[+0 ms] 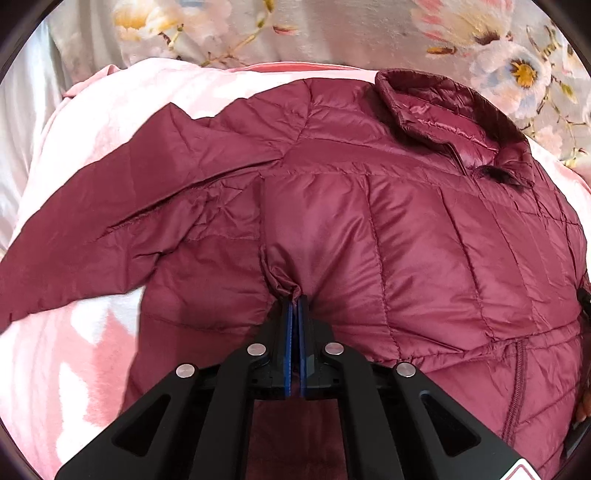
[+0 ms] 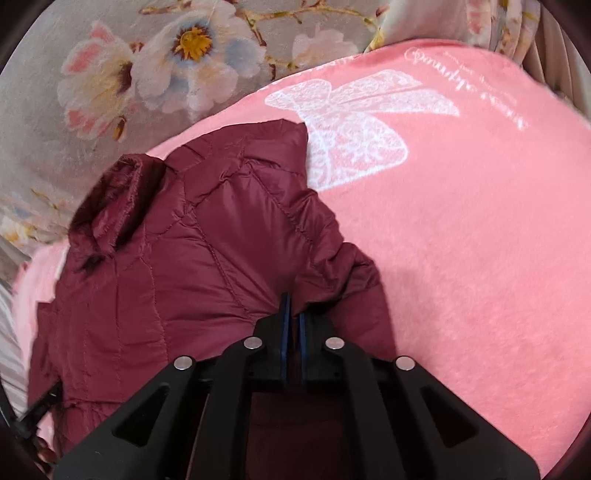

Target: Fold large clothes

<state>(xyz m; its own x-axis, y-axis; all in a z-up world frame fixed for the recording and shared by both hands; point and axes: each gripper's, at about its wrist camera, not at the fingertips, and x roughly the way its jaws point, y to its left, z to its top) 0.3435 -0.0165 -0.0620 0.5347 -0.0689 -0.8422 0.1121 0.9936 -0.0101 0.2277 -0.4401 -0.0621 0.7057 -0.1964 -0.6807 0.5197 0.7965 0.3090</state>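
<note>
A maroon quilted puffer jacket (image 1: pixel 388 221) lies front up on a pink blanket (image 1: pixel 74 350), collar (image 1: pixel 443 114) at the far right and one sleeve (image 1: pixel 92 221) stretched out to the left. My left gripper (image 1: pixel 295 299) is shut on a pinch of jacket fabric near the sleeve seam. In the right wrist view the jacket (image 2: pixel 166 258) fills the left half, collar (image 2: pixel 110 199) at the left. My right gripper (image 2: pixel 291 306) is shut on a fold of the jacket at its right edge, where the other sleeve is bunched.
The pink blanket (image 2: pixel 480 258) has a white lace bow print (image 2: pixel 351 122) and spreads wide to the right. A grey floral bedsheet (image 2: pixel 147 74) lies beyond it; it also shows in the left wrist view (image 1: pixel 332 33).
</note>
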